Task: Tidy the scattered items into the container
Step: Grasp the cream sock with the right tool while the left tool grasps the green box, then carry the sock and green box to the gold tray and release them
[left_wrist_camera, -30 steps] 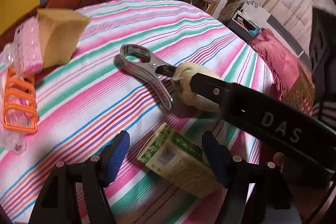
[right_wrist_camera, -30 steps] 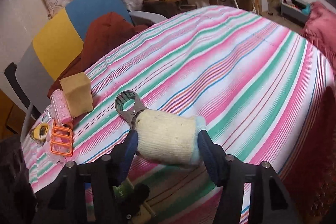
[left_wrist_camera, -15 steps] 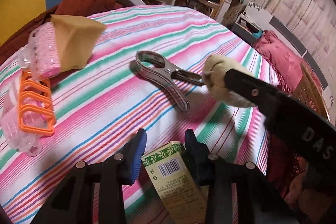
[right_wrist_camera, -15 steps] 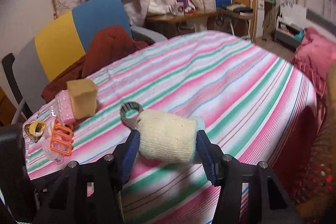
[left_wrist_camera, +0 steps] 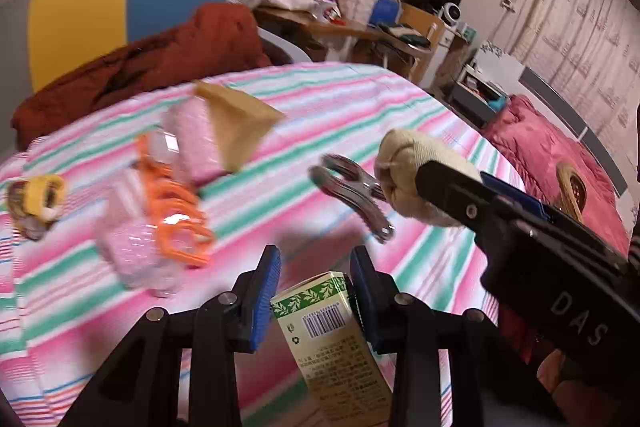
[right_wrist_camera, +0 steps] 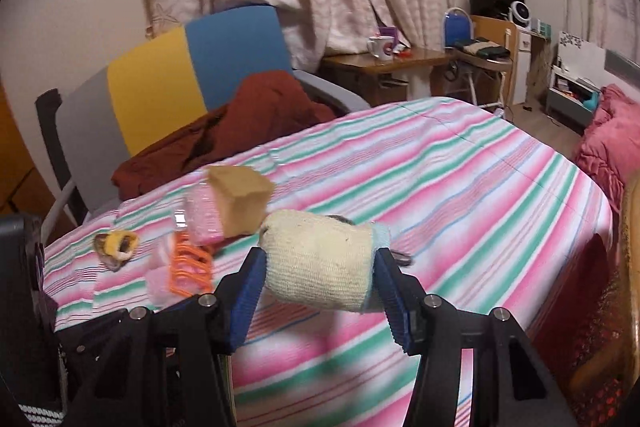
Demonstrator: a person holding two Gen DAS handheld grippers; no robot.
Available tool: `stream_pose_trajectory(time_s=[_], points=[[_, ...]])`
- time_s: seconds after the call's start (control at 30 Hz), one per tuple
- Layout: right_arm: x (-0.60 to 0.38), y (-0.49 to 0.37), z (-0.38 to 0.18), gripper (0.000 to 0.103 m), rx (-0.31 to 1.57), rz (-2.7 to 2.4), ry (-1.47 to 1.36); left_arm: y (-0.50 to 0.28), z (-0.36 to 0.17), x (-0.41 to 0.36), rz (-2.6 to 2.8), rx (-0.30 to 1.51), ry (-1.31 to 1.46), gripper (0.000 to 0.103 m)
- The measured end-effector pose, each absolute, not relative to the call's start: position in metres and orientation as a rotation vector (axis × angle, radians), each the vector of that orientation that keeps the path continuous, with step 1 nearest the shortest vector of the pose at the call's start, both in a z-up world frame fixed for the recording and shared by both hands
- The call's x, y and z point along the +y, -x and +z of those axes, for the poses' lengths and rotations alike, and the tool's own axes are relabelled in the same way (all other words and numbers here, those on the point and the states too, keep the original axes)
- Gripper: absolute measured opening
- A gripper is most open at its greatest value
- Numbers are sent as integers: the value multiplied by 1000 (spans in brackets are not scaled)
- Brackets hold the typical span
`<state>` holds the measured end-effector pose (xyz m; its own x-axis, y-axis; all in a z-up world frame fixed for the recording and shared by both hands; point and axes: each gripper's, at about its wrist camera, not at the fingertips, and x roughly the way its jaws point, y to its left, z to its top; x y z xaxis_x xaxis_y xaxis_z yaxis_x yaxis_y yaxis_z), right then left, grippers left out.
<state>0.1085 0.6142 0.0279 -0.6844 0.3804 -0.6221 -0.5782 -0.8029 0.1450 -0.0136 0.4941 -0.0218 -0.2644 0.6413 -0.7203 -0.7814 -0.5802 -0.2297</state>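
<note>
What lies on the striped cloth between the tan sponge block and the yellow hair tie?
In both wrist views, pink hair rollers and an orange roller lie between the sponge block and the hair tie.

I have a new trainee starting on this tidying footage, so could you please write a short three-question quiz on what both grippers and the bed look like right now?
1. True or false: the left gripper is shut on the green carton.
2. What does the right gripper hold: (a) the tan sponge block, (b) the cream rolled sock, (c) the metal clip?
3. Fill in: the orange plastic piece lies on the striped ____.

Key: 1 true; 2 b; 3 bedspread.
</note>
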Motion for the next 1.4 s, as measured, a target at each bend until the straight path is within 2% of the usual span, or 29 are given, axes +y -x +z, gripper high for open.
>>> stream_pose_trajectory(time_s=[0.57, 0.87, 1.4], points=[[466, -30, 50, 56, 381, 2700, 839, 81, 8, 331, 2194, 52, 1017, 37], [388, -10, 53, 56, 356, 2820, 882, 83, 16, 251, 2292, 5, 995, 37], [250, 19, 32, 56, 274, 3016, 1068, 86, -7, 102, 2448, -124, 1095, 37]])
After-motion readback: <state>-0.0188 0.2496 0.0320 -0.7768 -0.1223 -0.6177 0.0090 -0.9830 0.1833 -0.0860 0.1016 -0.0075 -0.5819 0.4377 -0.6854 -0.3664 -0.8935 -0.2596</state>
